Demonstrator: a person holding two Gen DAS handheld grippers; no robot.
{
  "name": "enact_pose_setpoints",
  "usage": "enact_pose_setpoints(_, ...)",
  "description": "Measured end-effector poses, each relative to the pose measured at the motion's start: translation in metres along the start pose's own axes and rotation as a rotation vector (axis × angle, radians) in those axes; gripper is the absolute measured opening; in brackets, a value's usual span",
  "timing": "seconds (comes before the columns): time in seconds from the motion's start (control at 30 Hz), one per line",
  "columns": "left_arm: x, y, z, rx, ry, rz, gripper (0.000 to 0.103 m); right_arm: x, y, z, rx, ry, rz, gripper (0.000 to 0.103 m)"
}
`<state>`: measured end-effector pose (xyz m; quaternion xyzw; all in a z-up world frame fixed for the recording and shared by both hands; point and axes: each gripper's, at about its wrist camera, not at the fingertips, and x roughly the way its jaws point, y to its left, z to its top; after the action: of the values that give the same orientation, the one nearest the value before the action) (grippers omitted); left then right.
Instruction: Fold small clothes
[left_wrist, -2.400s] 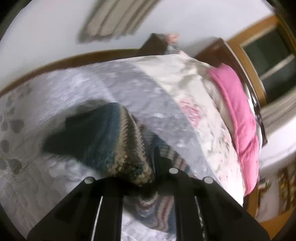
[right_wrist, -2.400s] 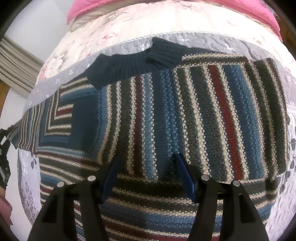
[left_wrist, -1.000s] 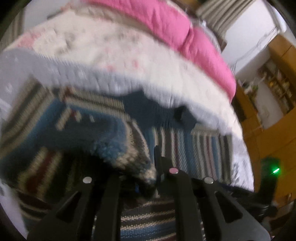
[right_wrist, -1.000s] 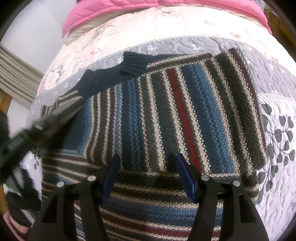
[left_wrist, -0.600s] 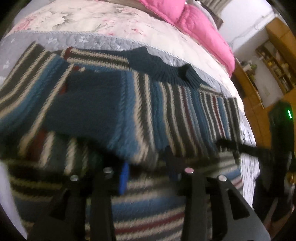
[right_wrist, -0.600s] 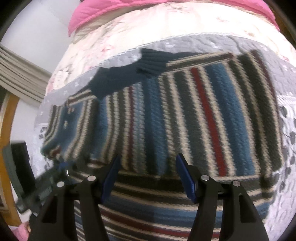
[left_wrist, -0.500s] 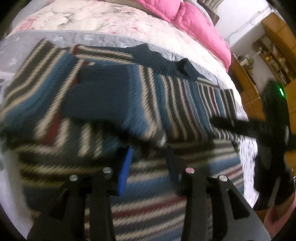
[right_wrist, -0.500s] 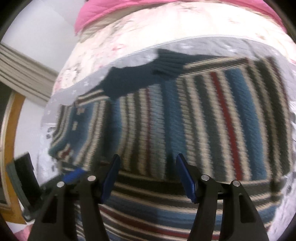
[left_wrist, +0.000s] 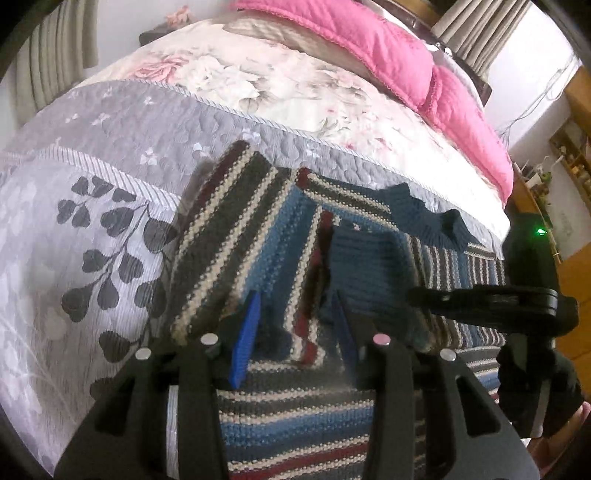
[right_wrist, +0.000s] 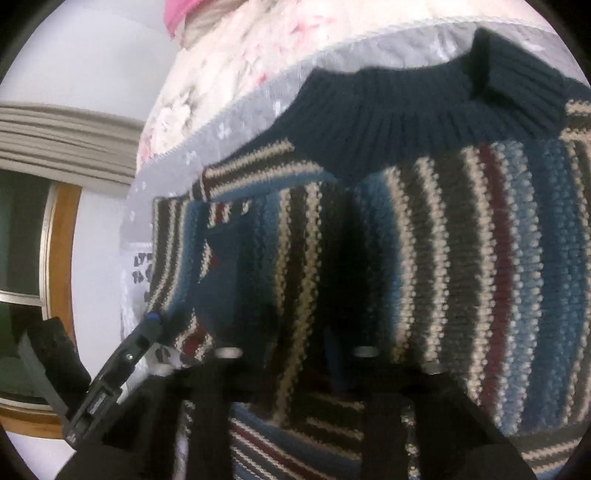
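I see my left gripper (left_wrist: 295, 328) spread wide over the striped sweater (left_wrist: 258, 236), while my right gripper's (right_wrist: 295, 350) grip stays unreadable, lost in blur.

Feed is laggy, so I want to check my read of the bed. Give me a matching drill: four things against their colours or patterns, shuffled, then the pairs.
Things:
1. sweater
2. collar
3. pillow
4. quilt

Colours or patterns:
A. plain pink
B. grey with dark leaf prints
C. solid dark blue ribbing
D. blue, cream, dark grey and maroon stripes

Pairs: 1-D, 2-C, 3-A, 4-B
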<state>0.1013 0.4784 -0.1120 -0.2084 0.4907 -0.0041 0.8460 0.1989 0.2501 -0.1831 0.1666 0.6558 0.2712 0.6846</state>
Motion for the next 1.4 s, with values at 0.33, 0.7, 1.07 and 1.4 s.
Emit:
enact_pose_setpoints(0.33, 0.004, -0.006, 0.005, 0.018, -0.008, -0.012, 0.043, -0.058, -0.002, 0.004, -0.108, -0.136, -0.07, 0.011)
enact_pose_setpoints(0.7, 0.034, -0.014, 0.003, 0.044, 0.087, 0.013, 0.045, -0.075, 0.018, -0.004, -0.241, -0.165, -0.232, 0.035)
enact_pose_setpoints(1.07, 0.04, -0.005, 0.008, 0.034, 0.126, 0.033, 0.049, 0.008, 0.065, -0.014, -0.342, 0.005, -0.3, 0.063)
enact_pose_setpoints(1.4, 0.051, -0.001, 0.015, 0.002, 0.154, 0.021, 0.054, 0.019, 0.05, -0.009, -0.297, -0.032, -0.365, 0.023)
